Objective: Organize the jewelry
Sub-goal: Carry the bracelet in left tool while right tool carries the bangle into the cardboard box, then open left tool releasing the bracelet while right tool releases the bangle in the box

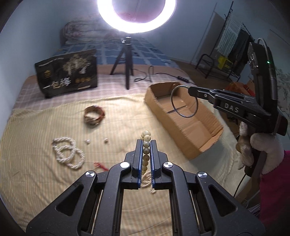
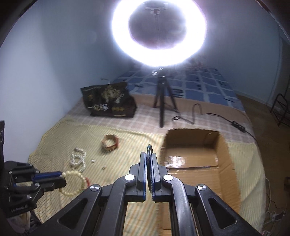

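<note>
On the striped yellow bedspread (image 1: 45, 116), from left to right: a heap of white bead strands (image 1: 68, 153), two small loose white beads (image 1: 96, 141), and a brown woven bangle (image 1: 94, 115). A black printed bag (image 1: 67, 72) stands behind them, ahead of the tripod (image 1: 125, 59) that carries the lit ring light (image 1: 136, 16).

The left gripper (image 1: 146, 143) is closed on a cream bead bracelet (image 1: 146, 145); the bracelet is clamped between the pads and held clear of the bedspread.

The open cardboard box (image 1: 204, 141) lies to the right. The right gripper (image 2: 149, 156), held by a gloved hand (image 1: 261, 145), is closed on a thin metal bangle (image 1: 184, 101), which hangs above the box interior.
</note>
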Action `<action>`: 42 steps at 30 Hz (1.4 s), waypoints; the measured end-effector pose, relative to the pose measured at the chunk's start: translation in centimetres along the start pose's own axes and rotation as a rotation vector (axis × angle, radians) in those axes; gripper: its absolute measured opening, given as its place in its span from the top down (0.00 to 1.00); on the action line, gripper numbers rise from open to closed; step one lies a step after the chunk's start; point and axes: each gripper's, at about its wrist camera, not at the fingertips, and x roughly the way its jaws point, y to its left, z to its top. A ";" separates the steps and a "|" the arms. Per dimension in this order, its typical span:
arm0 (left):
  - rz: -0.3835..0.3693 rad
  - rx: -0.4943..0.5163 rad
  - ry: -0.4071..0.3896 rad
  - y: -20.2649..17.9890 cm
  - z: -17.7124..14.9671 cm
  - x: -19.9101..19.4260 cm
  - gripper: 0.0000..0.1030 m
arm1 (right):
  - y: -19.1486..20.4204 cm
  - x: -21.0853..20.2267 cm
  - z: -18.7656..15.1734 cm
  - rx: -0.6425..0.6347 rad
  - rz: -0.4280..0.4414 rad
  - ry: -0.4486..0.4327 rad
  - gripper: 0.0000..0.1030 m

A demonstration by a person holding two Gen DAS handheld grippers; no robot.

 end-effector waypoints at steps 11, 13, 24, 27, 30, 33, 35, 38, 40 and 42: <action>-0.077 0.049 -0.003 -6.2 1.9 3.3 0.95 | -5.2 -0.3 0.2 0.052 -0.077 -0.009 0.99; -0.089 0.056 0.001 -7.3 2.1 4.1 0.95 | -6.2 -0.2 0.1 0.065 -0.087 -0.004 0.99; -0.127 0.091 0.030 -11.5 2.4 7.5 0.95 | -10.0 0.4 -0.6 0.130 -0.110 0.020 0.99; -0.137 0.091 0.038 -12.2 2.5 8.3 0.95 | -10.6 0.7 -0.8 0.143 -0.115 0.027 0.99; -0.143 0.103 0.047 -12.8 2.3 9.0 0.95 | -10.8 1.0 -1.0 0.147 -0.118 0.037 0.99; -0.152 0.110 0.050 -13.1 2.3 9.4 0.95 | -11.0 1.1 -1.2 0.150 -0.121 0.042 0.99; -0.157 0.118 0.051 -13.2 2.3 9.5 0.95 | -11.1 1.2 -1.2 0.153 -0.123 0.044 0.97; -0.154 0.131 0.057 -13.4 2.2 9.5 0.95 | -11.3 1.1 -1.1 0.162 -0.135 0.039 0.67; -0.148 0.144 0.064 -13.5 2.1 9.6 0.95 | -11.4 0.9 -1.1 0.170 -0.153 0.033 0.57; -0.142 0.144 0.073 -13.4 2.0 9.7 0.90 | -11.6 0.9 -1.0 0.183 -0.168 0.037 0.44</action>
